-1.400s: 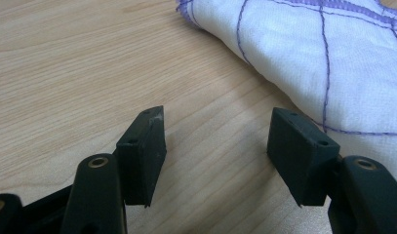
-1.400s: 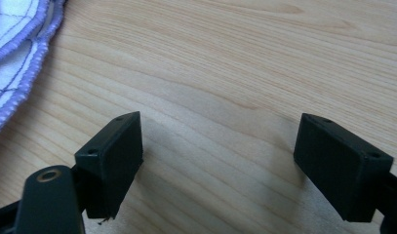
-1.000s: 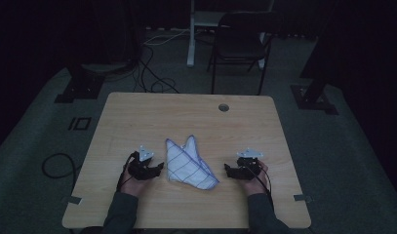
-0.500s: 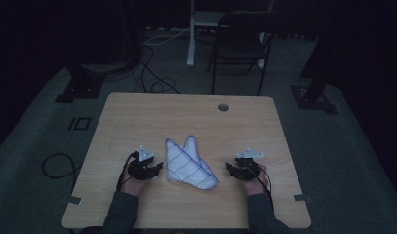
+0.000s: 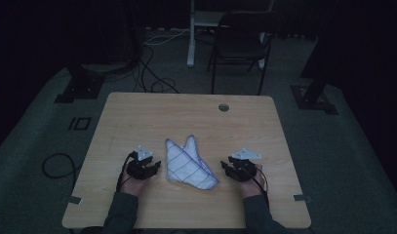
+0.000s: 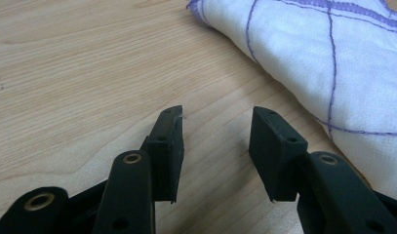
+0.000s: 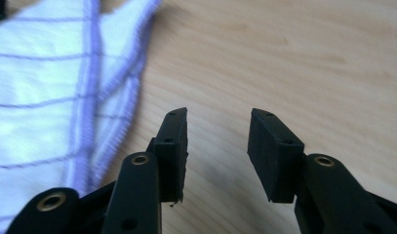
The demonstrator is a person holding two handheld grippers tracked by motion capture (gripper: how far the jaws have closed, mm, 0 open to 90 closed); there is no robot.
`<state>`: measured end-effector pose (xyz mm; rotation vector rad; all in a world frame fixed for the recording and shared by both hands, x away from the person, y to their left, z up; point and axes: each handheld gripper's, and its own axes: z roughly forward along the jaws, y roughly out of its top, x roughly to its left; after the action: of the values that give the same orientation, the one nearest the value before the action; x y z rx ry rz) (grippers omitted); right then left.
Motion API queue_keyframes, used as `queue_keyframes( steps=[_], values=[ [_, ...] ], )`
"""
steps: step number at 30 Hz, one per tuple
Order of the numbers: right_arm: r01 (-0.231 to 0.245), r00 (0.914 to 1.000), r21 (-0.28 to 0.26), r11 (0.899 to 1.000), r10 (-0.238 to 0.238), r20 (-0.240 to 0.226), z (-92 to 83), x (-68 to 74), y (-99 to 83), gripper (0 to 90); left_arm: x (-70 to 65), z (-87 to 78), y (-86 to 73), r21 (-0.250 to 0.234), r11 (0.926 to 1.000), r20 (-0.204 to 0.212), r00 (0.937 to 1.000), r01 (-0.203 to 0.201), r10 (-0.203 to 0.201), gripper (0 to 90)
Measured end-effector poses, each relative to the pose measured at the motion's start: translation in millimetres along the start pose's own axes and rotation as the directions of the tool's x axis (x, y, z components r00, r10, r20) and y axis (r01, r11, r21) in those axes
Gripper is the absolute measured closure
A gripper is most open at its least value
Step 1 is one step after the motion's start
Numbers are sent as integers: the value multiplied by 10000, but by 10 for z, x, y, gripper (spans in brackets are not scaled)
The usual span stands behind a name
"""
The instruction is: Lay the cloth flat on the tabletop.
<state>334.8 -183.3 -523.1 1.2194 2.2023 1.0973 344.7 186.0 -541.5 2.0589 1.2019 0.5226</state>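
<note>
I see the cloth (image 5: 188, 163) lying bunched on the table (image 5: 137, 112), maybe half folded; my left gripper (image 6: 215, 141) and right gripper (image 7: 218, 144) have just been closing, both still apart and holding nothing.

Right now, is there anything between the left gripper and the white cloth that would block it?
Nothing visible does. The left gripper sits just beside the folded cloth, its jaws open and empty, having just been closing a little. Only bare wooden table lies between it and the cloth's edge.
</note>
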Motion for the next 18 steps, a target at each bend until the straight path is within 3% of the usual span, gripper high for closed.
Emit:
queue_keyframes(
  steps=[11, 18],
  values=[
    [433, 9986, -424, 9982, -445, -278, 5, 127, 198, 601, -11, 22, 7, -48, 9999, -25, 9999, -140, 140, 544],
    [374, 9977, -460, 9982, -399, -551, 92, 175, 300, 641, -15, 34, 0, -170, 9997, 9, 9999, -145, 145, 531]
  ],
)
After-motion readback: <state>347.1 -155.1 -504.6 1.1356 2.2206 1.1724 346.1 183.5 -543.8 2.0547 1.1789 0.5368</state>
